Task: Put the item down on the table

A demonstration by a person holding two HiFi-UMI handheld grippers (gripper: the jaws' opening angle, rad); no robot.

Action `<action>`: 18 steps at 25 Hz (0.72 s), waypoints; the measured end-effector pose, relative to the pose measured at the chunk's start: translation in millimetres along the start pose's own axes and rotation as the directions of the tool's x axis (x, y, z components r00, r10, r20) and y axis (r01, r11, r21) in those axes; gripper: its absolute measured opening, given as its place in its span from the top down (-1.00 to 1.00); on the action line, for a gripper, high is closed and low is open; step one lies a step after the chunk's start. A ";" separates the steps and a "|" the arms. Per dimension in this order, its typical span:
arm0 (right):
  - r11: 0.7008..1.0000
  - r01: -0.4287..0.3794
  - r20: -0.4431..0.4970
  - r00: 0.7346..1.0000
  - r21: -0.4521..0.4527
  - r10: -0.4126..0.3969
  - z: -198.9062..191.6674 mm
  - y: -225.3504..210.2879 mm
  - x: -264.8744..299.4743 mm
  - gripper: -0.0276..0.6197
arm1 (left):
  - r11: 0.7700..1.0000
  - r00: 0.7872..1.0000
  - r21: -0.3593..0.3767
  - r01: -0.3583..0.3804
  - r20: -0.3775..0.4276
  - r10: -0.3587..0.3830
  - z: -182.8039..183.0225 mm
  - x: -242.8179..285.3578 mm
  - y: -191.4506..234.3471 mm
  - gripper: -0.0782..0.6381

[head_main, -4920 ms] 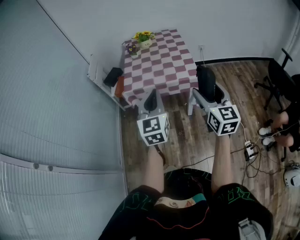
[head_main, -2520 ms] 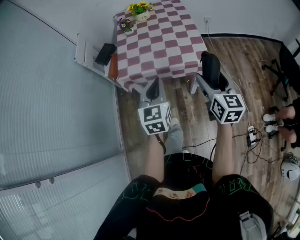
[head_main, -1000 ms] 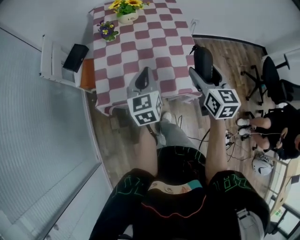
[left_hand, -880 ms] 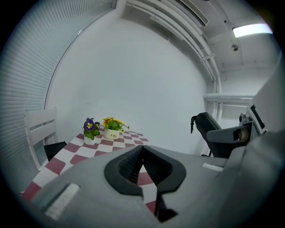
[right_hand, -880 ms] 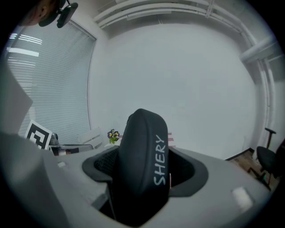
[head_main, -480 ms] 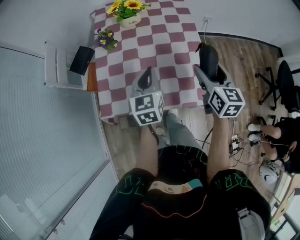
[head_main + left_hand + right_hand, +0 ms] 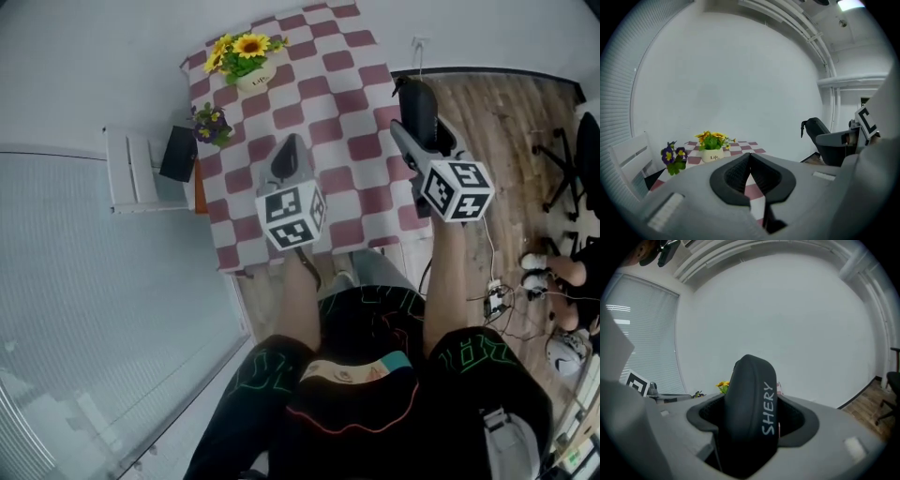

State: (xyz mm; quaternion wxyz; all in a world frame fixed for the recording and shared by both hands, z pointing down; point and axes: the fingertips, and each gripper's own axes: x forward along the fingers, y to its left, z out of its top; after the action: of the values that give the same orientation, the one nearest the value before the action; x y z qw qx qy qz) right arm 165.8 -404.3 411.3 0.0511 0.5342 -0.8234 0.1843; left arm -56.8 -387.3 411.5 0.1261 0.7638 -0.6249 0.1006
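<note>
With the right tool point(image 7: 419, 131) gripping the black case point(image 7: 750, 408) upright above the right edge of the table point(image 7: 309, 84) and the left tool point(image 7: 288, 161) pinched together on nothing, the carry seemed at its end, and next the case wanted lowering onto the bare top before release.

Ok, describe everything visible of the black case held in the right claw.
The black case is a smooth, matte, rounded oblong, like a hard glasses case, with white lettering SHERY along one side. It stands on end, its lower part clamped in the right claw and its rounded top sticking out, where a small black tab hangs. Only the claw touches it. It is held in the air near the right edge of the checkered table.
</note>
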 end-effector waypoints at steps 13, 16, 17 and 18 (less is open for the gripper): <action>0.992 -0.128 -0.042 0.991 -0.021 0.127 13.3 18.6 72.8 -0.15 | 0.997 0.997 -0.017 -0.072 -0.026 0.071 3.0 25.2 23.5 0.76; 0.990 -0.141 -0.082 0.987 -0.019 0.139 -0.6 27.3 92.9 -0.15 | 0.997 0.996 -0.039 -0.073 -0.059 0.071 -12.7 34.5 34.1 0.76; 0.990 -0.142 -0.095 0.986 -0.021 0.140 -4.9 29.6 99.3 -0.15 | 0.996 0.995 -0.047 -0.070 -0.067 0.067 -16.3 38.6 37.7 0.76; 0.989 -0.143 -0.110 0.984 -0.026 0.140 -8.8 31.7 105.4 -0.15 | 0.996 0.995 -0.054 -0.067 -0.073 0.063 -18.8 43.2 41.3 0.76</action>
State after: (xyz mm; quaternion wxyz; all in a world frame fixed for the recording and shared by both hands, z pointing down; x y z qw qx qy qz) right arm 91.6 -480.4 441.2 0.0913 0.4628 -0.8583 0.2020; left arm -88.7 -429.2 445.5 0.1664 0.7352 -0.6471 0.1142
